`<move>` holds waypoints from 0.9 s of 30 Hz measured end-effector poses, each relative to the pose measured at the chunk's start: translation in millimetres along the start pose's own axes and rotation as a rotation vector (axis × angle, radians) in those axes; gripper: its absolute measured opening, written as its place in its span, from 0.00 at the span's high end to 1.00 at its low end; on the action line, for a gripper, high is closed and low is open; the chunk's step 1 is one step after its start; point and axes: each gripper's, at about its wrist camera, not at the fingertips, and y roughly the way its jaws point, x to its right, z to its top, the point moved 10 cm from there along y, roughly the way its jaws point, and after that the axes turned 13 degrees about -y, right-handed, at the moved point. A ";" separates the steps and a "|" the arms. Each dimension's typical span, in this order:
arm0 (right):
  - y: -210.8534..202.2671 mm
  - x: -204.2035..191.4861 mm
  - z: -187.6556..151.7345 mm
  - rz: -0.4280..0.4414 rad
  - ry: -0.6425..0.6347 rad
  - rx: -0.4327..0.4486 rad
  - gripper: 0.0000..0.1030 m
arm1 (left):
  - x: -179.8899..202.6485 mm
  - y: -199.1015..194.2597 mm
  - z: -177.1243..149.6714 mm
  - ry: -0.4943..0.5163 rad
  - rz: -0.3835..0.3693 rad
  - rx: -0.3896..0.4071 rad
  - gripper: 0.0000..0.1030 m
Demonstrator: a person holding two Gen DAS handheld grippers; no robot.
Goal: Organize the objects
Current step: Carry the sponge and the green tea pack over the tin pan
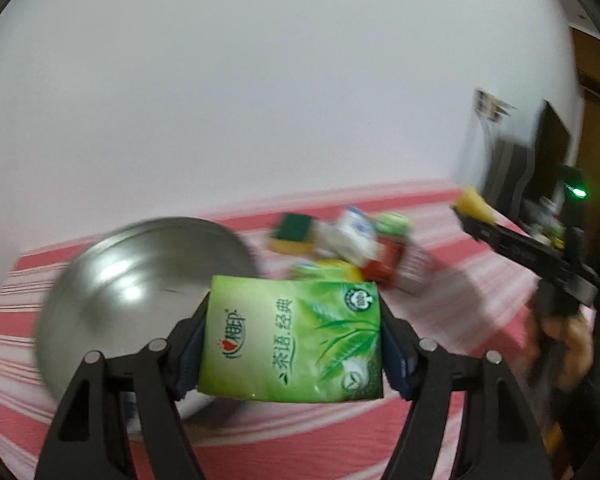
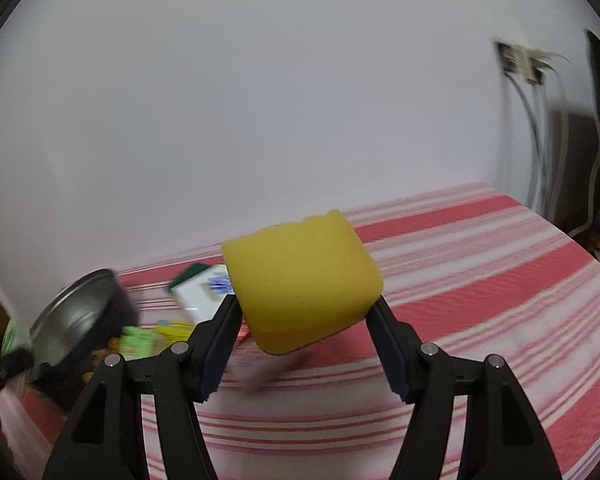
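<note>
My left gripper [image 1: 294, 336] is shut on a green tissue pack [image 1: 292, 340] with a tea-leaf print, lifted above the striped cloth just right of a steel bowl [image 1: 140, 280]. My right gripper [image 2: 302, 312] is shut on a yellow sponge [image 2: 302, 280], held up over the cloth. In the left wrist view the right gripper [image 1: 466, 206] shows at the far right with the yellow sponge [image 1: 474, 200] at its tip. A blurred pile of packs and a green-topped sponge [image 1: 294, 232] lies behind the tissue pack.
A red and white striped cloth [image 2: 480, 300] covers the table against a white wall. The steel bowl [image 2: 72, 316] and the blurred pile of packs [image 2: 204, 292] sit at the left in the right wrist view. Wall sockets with cables [image 2: 524, 64] hang at the right. A person's hand [image 1: 560, 344] holds the right gripper.
</note>
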 end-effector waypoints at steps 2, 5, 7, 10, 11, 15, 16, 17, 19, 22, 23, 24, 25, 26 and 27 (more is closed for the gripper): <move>2.8 -28.2 9.6 0.040 -0.025 0.010 0.35 | -29.1 -5.5 8.1 -0.015 0.064 0.026 0.30; 5.7 -72.3 27.1 0.106 -0.061 0.026 0.35 | -67.4 -6.2 16.0 -0.055 0.134 0.048 0.30; 10.8 -102.4 38.9 0.144 -0.083 0.031 0.35 | -87.3 -4.7 20.5 -0.082 0.148 0.049 0.30; 19.7 -138.8 51.2 0.173 -0.123 0.036 0.35 | -118.7 -2.7 26.4 -0.138 0.199 0.055 0.30; 25.0 -153.2 55.1 0.181 -0.140 0.030 0.35 | -129.2 -1.6 29.7 -0.148 0.233 0.059 0.30; 46.8 -196.2 66.2 0.208 -0.184 0.006 0.35 | -151.5 3.0 39.1 -0.161 0.293 0.074 0.30; 55.0 -208.7 68.0 0.220 -0.194 -0.010 0.35 | -153.6 5.3 39.2 -0.169 0.298 0.074 0.30; 60.1 -216.1 68.0 0.229 -0.199 -0.021 0.35 | -159.6 10.3 41.1 -0.184 0.309 0.071 0.30; 74.6 -233.0 67.5 0.248 -0.204 -0.053 0.35 | -168.2 15.7 40.7 -0.207 0.333 0.064 0.30; 99.9 -250.8 62.3 0.264 -0.198 -0.125 0.35 | -183.7 29.6 38.9 -0.257 0.357 0.037 0.30; 107.1 -252.9 61.6 0.259 -0.195 -0.141 0.35 | -187.1 33.0 37.8 -0.265 0.361 0.026 0.30; 113.3 -254.9 60.5 0.258 -0.194 -0.155 0.35 | -190.7 36.3 37.0 -0.268 0.370 0.021 0.30; 119.6 -257.4 59.0 0.260 -0.194 -0.171 0.35 | -194.9 39.8 34.7 -0.271 0.384 0.010 0.30; 128.0 -260.6 57.5 0.259 -0.197 -0.193 0.35 | -196.9 43.6 33.5 -0.274 0.392 0.001 0.30; 133.0 -262.6 55.2 0.258 -0.200 -0.207 0.35 | -199.7 48.6 33.0 -0.279 0.400 -0.012 0.30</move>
